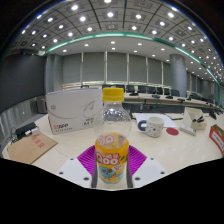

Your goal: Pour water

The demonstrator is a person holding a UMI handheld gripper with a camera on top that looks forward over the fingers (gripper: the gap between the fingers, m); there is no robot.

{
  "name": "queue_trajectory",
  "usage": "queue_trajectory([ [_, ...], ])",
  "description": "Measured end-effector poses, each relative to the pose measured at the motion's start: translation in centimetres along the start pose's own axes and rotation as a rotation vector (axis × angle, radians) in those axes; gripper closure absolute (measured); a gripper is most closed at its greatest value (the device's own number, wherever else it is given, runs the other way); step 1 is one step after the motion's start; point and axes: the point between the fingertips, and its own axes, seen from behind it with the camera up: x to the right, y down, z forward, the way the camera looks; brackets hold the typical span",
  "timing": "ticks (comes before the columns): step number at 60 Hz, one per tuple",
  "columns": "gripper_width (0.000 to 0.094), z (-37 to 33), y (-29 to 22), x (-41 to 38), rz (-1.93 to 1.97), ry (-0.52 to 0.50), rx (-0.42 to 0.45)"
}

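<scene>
A clear bottle (113, 140) with a yellow cap and a yellow label stands upright between my fingers, held above the white table (180, 145). My gripper (112, 162) is shut on the bottle, with the purple pads (86, 158) pressing its label from both sides. A white mug (154, 126) with a dark rim stands on the table beyond the bottle, to the right. The fingertips are hidden behind the bottle and the dark lower part of the view.
A white cardboard box (74, 110) stands at the back left. A brown flat package (30, 147) lies at the left. Small items (196, 118) sit at the far right of the table. Office desks and windows lie beyond.
</scene>
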Motion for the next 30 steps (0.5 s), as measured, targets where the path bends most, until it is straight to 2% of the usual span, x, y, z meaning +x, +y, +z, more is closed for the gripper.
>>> queue_trajectory([
  [6,0.0535,1.1,-3.9,-0.8,0.118,-0.057,0.029],
  [19,0.0536,5.8,-14.2,-0.7,0.626,-0.25,0.091],
  [30,0.0537,11.7,-18.8,2.6,1.171,-0.401,0.097],
])
